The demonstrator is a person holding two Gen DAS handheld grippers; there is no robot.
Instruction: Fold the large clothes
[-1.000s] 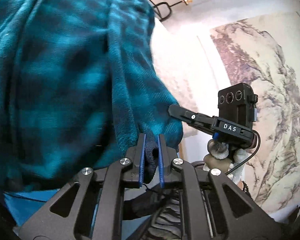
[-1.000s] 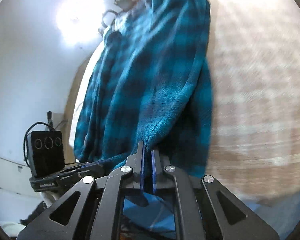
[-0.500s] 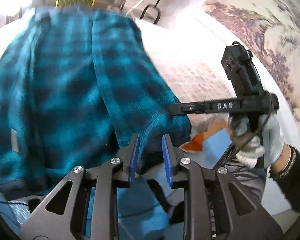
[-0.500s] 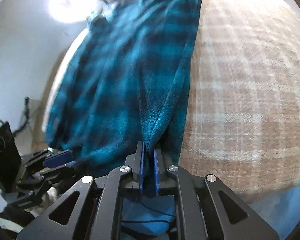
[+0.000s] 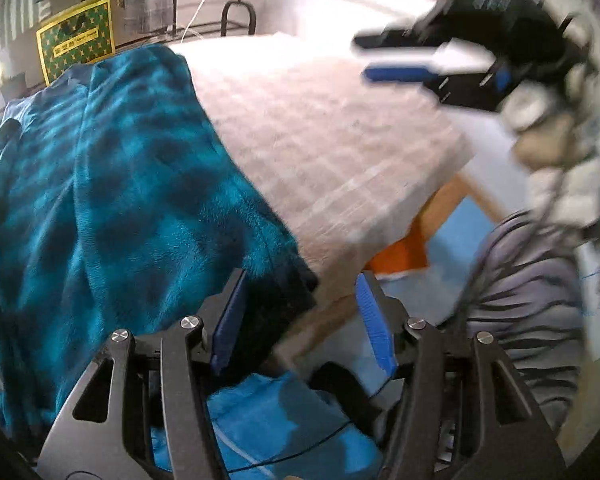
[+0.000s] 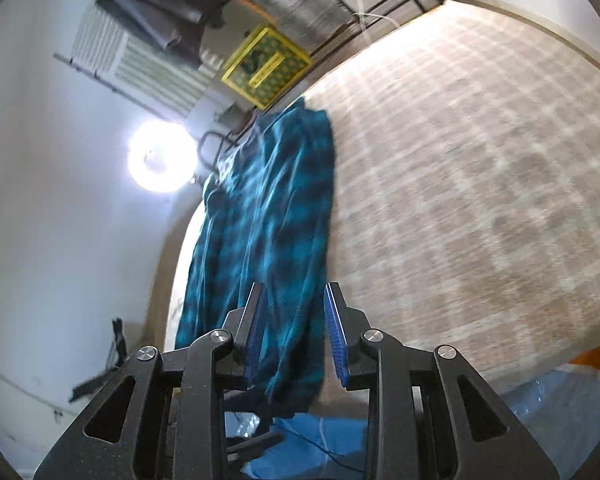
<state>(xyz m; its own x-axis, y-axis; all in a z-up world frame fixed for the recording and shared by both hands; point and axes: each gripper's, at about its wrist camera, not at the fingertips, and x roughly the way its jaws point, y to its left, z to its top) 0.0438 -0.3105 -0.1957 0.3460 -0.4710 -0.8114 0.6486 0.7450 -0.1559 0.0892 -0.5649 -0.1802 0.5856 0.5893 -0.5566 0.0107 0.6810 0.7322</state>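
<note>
Left gripper (image 5: 300, 322) jaws opening, releasing teal plaid fleece garment (image 5: 112, 208), hem lying against left pad. Right gripper (image 6: 294, 336) jaws opening too, fleece hanging loose between pads, laying it on plaid bed cover (image 6: 480, 184) for folding.

One teal checked garment (image 5: 112, 200) lies on one bed (image 5: 320, 140). Two grippers are about, the left gripper (image 5: 300, 320) and the right gripper (image 6: 294, 336). One yellow-framed green picture (image 6: 266, 66) leans by the wall.

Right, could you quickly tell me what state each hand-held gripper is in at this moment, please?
Left hand-held gripper: opening, pads clear of the blue plaid garment, holding nothing.
Right hand-held gripper: opening, garment edge between the jaws but not pinched.
</note>
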